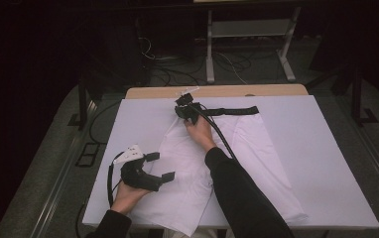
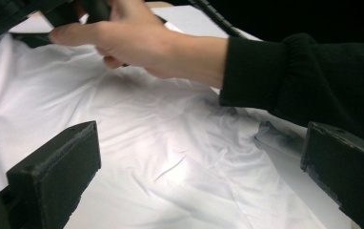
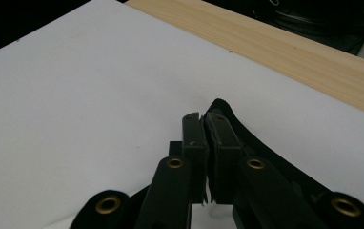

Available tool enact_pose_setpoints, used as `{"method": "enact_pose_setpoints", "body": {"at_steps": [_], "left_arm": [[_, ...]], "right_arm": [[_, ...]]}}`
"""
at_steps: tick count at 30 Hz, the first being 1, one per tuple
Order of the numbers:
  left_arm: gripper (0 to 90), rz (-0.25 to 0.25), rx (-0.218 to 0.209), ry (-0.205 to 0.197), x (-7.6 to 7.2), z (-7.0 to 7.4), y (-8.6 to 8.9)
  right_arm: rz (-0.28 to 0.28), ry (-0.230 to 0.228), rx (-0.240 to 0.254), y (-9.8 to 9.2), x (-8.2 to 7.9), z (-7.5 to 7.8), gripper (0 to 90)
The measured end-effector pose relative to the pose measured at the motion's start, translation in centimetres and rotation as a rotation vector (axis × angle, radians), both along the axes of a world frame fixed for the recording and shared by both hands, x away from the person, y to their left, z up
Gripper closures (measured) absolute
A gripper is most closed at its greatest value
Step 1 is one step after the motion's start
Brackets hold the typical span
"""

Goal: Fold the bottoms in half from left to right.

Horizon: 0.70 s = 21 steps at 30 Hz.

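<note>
From the high view, the white garment lies spread on the white table, and the right gripper sits at its far corner, on the black waistband. The left gripper, jaws apart, hovers over the near edge.

Left gripper view: the wide jaws frame wrinkled cloth, holding nothing.

Right gripper view: the jaws are pinched together on the black band. Looks like a fold starting, so next comes lifting that corner without slipping.

Hand-held gripper pinching black waistband over white sheet
</note>
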<state>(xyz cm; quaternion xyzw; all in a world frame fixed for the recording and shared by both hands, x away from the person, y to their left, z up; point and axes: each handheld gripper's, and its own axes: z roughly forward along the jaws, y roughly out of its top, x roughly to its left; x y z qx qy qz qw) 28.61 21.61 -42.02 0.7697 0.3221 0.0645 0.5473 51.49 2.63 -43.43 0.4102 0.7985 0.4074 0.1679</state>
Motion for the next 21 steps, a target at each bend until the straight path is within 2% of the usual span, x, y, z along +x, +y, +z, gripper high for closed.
{"method": "enact_pose_setpoints", "body": {"at_steps": [2,3,4,6,7,12,14,21], "left_arm": [[0.0,0.016,0.011,0.029,-0.1,0.0,0.4],[0.0,0.016,0.011,0.029,-0.1,0.0,0.4],[0.0,0.022,0.010,0.052,-0.2,0.1,0.6],[0.0,0.024,0.020,0.065,-0.4,0.3,0.8],[0.0,0.024,0.020,0.065,-0.4,0.3,0.8],[0.0,0.026,0.071,0.094,-1.0,0.5,1.5],[0.0,0.032,0.080,0.106,-1.2,0.4,2.0],[0.0,0.051,0.103,0.138,-2.0,0.0,3.3]], "right_arm": [[0.007,-0.006,0.013,-0.3,-0.5,0.1,85.8],[0.009,-0.010,0.014,-0.4,-0.6,0.2,85.8],[0.010,-0.010,0.019,-0.6,-0.8,0.3,85.8],[0.014,-0.012,0.031,-0.8,-1.0,0.4,85.8],[0.014,-0.012,0.031,-0.8,-1.0,0.4,85.8],[0.016,-0.020,0.053,-1.4,-1.5,0.7,85.8],[0.023,-0.014,0.084,-1.8,-1.6,0.8,85.8],[0.045,-0.018,0.093,-2.2,-1.9,0.8,85.8]]}}
